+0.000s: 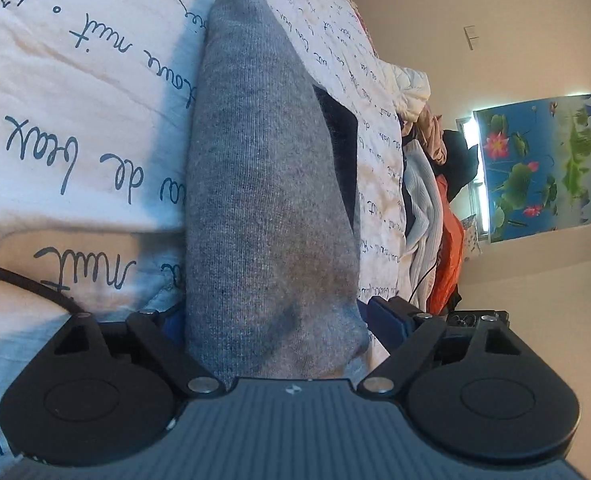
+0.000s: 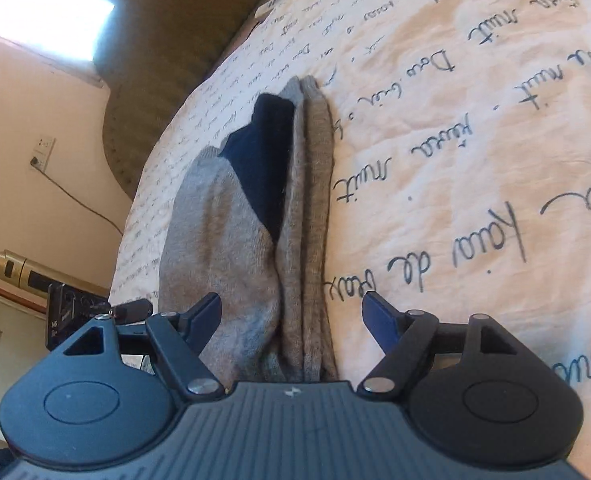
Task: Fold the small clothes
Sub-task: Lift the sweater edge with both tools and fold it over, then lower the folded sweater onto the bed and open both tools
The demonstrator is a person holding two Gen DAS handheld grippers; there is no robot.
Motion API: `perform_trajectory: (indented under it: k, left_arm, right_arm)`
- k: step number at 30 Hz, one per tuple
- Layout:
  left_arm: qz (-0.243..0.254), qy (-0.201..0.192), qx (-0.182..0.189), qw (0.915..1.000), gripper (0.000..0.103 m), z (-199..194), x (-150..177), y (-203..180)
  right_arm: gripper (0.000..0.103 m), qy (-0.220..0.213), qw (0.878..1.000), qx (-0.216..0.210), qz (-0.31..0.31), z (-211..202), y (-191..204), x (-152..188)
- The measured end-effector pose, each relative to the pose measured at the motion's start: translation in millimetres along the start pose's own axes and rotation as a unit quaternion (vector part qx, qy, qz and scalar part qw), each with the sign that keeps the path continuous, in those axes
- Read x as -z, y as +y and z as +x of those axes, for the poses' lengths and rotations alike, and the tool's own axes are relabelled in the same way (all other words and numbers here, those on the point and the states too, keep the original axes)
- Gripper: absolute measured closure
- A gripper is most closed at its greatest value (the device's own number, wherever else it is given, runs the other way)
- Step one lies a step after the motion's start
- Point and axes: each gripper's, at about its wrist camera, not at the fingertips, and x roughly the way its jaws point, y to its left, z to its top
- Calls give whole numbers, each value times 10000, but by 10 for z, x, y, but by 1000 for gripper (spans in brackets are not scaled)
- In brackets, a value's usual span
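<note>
A grey sock (image 1: 255,168) with a dark navy heel patch (image 1: 341,152) lies on the white bedspread with handwritten script (image 1: 75,92). My left gripper (image 1: 279,316) is open, and the near end of the sock fills the gap between its blue-padded fingers (image 1: 387,320). In the right wrist view the grey socks (image 2: 231,232) lie stacked lengthwise, navy heel (image 2: 263,160) showing, with layered edges on the right side. My right gripper (image 2: 293,318) is open around their near end, its fingers (image 2: 379,320) apart from the fabric on the right.
A pile of clothes (image 1: 427,200) sits at the bed's far edge below a lotus poster (image 1: 543,168). A black cable (image 1: 23,284) crosses the bedspread at left. Beyond the bed edge (image 2: 135,216) are a wall socket (image 2: 41,152) and a black device (image 2: 75,312).
</note>
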Motion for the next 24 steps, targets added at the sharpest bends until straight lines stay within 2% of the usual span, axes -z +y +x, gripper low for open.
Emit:
perform_trajectory:
  k: [3, 4, 5, 6, 7, 8, 11, 14, 16, 19, 21, 23, 24]
  left_arm:
    - [-40, -39, -45, 10000, 19, 21, -35, -22]
    - [14, -34, -155, 9999, 24, 39, -47, -43]
    - [96, -34, -339, 9994, 41, 63, -61, -73]
    - [199, -4, -614, 9979, 61, 99, -75, -91]
    - [271, 70, -841, 9961, 89, 145, -97, -94]
    - [261, 72, -924, 9954, 89, 154, -111, -91]
    - [682, -50, -1106, 9915, 91, 65, -125, -249]
    - [947, -227, -1106, 9891, 92, -182, -148, -342]
    - [1077, -374, -1200, 9862, 92, -421, -141, -338]
    - [996, -527, -1400, 9837, 92, -789, -81, -179]
    - [803, -536, -1531, 9835, 92, -929, 4, -15]
    - [648, -428, -1576, 9844, 91, -946, 95, 142]
    - [607, -405, -1538, 9854, 90, -943, 120, 183]
  right_arm:
    - [25, 320, 9993, -79, -199, 208, 81, 12]
    - [25, 398, 9989, -66, -254, 270, 100, 7]
    - [26, 436, 9984, -67, -367, 324, 130, 9]
    - [39, 490, 9975, -68, -510, 369, 177, 15]
    - [75, 598, 9967, -22, -550, 411, 198, 11]
    - [80, 733, 9960, 58, -504, 465, 200, 16]
    - [82, 674, 9960, 11, -583, 477, 297, 92]
    - [83, 659, 9956, -340, -573, 528, 450, 166]
    - [83, 815, 9924, -735, -552, 667, 568, 248]
    - [83, 1172, 9862, -988, -629, 950, 716, 421]
    - [82, 1405, 9836, -907, -677, 1132, 737, 523]
    - [80, 1375, 9843, -953, -568, 1160, 689, 554]
    - [76, 1363, 9844, -1024, -434, 1125, 661, 531]
